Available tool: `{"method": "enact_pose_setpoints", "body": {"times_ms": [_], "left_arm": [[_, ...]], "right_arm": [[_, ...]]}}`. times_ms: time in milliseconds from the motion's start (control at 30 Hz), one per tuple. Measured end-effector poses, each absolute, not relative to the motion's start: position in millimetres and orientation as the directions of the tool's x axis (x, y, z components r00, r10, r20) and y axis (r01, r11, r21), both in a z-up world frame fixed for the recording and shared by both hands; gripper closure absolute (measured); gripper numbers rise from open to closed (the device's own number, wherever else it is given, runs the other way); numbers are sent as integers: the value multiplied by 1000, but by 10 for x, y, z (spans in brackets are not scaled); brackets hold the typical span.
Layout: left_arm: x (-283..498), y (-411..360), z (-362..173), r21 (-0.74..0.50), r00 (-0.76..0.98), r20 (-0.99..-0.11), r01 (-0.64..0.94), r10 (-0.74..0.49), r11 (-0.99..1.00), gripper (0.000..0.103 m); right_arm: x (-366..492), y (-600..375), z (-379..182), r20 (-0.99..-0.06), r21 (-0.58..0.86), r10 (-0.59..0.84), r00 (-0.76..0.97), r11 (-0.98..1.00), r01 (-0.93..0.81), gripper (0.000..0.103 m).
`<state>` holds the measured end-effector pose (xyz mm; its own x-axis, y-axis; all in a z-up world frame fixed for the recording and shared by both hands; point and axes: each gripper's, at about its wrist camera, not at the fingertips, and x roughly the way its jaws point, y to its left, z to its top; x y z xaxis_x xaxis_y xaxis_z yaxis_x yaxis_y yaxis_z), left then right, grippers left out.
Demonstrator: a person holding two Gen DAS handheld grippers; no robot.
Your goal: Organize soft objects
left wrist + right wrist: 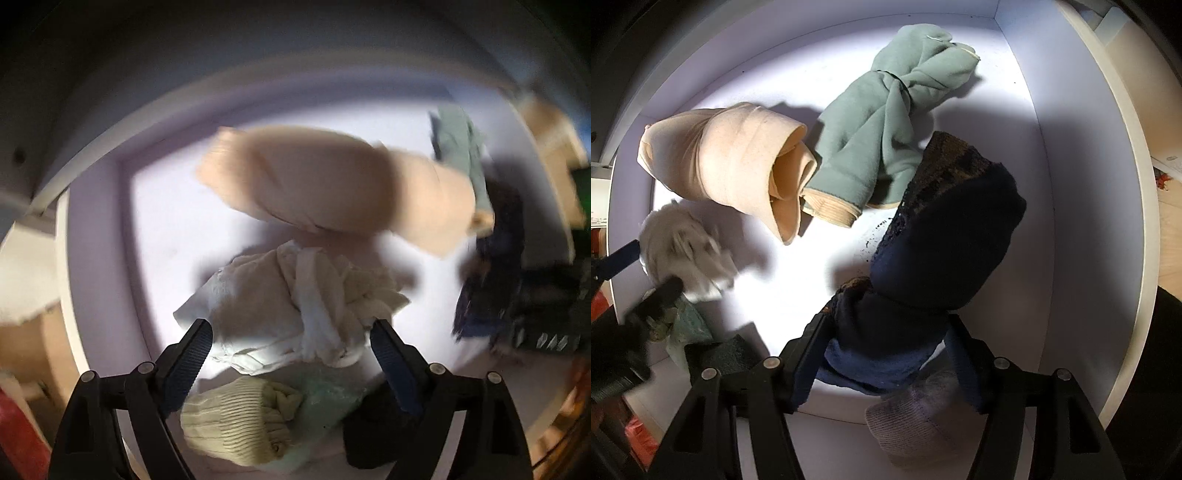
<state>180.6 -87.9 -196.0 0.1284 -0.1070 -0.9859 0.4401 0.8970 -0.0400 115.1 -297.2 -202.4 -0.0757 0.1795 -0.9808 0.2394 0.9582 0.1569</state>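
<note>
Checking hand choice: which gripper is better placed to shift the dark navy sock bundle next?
Right. The right gripper already straddles the dark navy sock bundle; the left gripper hangs over the white cloth bundle.

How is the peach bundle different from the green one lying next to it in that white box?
The peach bundle is a thick, wrapped roll with its open folds facing the green bundle; the green one is longer and tied into a knot near one end. The peach one is a single colour, while the green one shows a tan ribbed cuff at its lower end. Both are soft fabric, lying loose on the white floor, held by no tongs.
</note>
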Motion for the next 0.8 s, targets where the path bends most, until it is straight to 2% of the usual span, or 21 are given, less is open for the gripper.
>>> {"method": "enact_pose_setpoints", "body": {"times_ms": [167,500,533,567,667,800], "left_arm": [[1904,-639,-1961,-225,70,-965,284,-254,932,14],[1871,-829,-2040,-157,53,-980,391,-193,907,15],[1917,-846,-2054,-165,51,-979,379,-199,911,20],[1930,-825,-2033,-182,54,-975,360,-215,915,28],[1957,-747,-2009,-266,43,-956,295,-291,918,35],[1919,-713,-2021,-277,32,-954,293,-299,915,39]], "right_arm": [[1165,-2929,-2020,-981,153,175,-78,960,233,33],[1154,-2893,-2021,-982,151,172,-76,962,228,33],[1156,-2896,-2018,-982,151,172,-76,962,227,34],[1157,-2890,-2013,-982,151,171,-73,962,226,38],[1176,-2877,-1972,-980,169,187,-61,959,227,58],[1155,-2941,-1970,-959,255,280,-47,921,294,64]]}}
